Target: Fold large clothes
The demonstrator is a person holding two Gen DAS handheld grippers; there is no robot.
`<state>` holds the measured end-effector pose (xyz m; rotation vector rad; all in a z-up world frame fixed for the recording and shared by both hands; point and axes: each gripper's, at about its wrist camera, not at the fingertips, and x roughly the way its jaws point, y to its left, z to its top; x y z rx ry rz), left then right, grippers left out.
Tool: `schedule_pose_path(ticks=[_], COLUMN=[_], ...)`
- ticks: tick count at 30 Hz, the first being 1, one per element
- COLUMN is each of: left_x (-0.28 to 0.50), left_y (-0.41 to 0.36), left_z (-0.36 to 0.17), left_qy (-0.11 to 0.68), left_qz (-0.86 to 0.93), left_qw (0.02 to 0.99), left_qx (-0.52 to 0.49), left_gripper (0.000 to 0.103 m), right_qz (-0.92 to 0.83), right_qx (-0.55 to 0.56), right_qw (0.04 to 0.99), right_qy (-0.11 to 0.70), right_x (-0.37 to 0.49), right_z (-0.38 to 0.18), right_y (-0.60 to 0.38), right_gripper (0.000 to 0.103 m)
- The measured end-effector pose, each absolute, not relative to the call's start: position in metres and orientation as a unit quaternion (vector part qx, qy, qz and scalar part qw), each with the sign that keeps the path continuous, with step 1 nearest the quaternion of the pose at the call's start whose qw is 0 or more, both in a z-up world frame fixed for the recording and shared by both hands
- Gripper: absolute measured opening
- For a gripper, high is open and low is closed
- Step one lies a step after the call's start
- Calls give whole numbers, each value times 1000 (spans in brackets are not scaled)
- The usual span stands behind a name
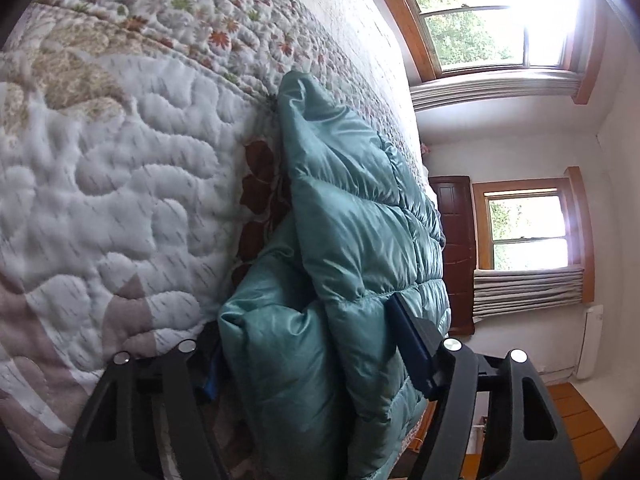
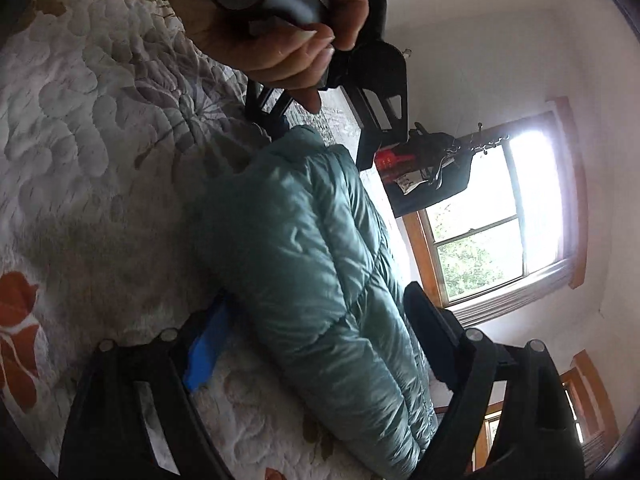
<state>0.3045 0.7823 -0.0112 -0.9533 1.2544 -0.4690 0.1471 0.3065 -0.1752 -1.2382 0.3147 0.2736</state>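
Teal quilted puffer jacket (image 1: pixel 352 240) lies bunched on a bed covered by a floral quilt (image 1: pixel 120 200); in the left wrist view it fills the centre and lower centre of the frame, running from the bottom edge up toward the middle. Left tongs (image 1: pixel 312 360) straddle a thick fold of the jacket: one blue-padded finger (image 1: pixel 412 344) presses against the fabric at centre right, the other sits at lower left, mostly hidden behind the bulge of padding. Jaws stand wide but filled with cloth, so the left tongs are pinching the jacket. In the right wrist view the jacket (image 2: pixel 312 248) runs from centre to lower right of the frame. Right tongs (image 2: pixel 316 348) likewise bracket a puffy fold, blue pad (image 2: pixel 206 348) at lower left resting by the quilt (image 2: pixel 80 160), dark finger at lower right against the jacket's far side; jaws pinching the fabric. At upper centre of that view, a hand (image 2: pixel 288 40) grips the handle of the other tool, whose black frame reaches down to the jacket's far end. Wood-framed windows (image 1: pixel 492 28) occupy the right side of both views.
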Motion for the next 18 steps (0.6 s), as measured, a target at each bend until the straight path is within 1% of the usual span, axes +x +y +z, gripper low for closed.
schedule_pose_path(ticks=[6,10,11,12,13,14,18], left_x=[302,305,306,305,304,305,303], left_y=[783,780,780,780,779,779,777], left_z=[-12,-6,-5,-2,1,3,13], left_qy=[566,569,569,569,569,570,573], left_qz=[-208,-204,-203,-202,-201,-200,-193], left_qw=[673,675,676,677,677,678,682], left_qx=[-427,-423,-422,-421,-421,-420,-412], left_gripper=[48,42,40,39,39,38,36], right_qz=[126,128,131,134,139,142,157], right_qx=[-594,-593,-591,-590,-586,-583,-559], right_qw=[781,779,779,779,780,780,792], right_qy=[143,156,160,163,170,178,190], right_x=[146,155,159,167,168,170,169], right_z=[-175,-176,-175,-176,-176,-175,-164], right_y=[332,349,355,365,368,368,363], right_gripper=[83,82,77,69,63,55,40])
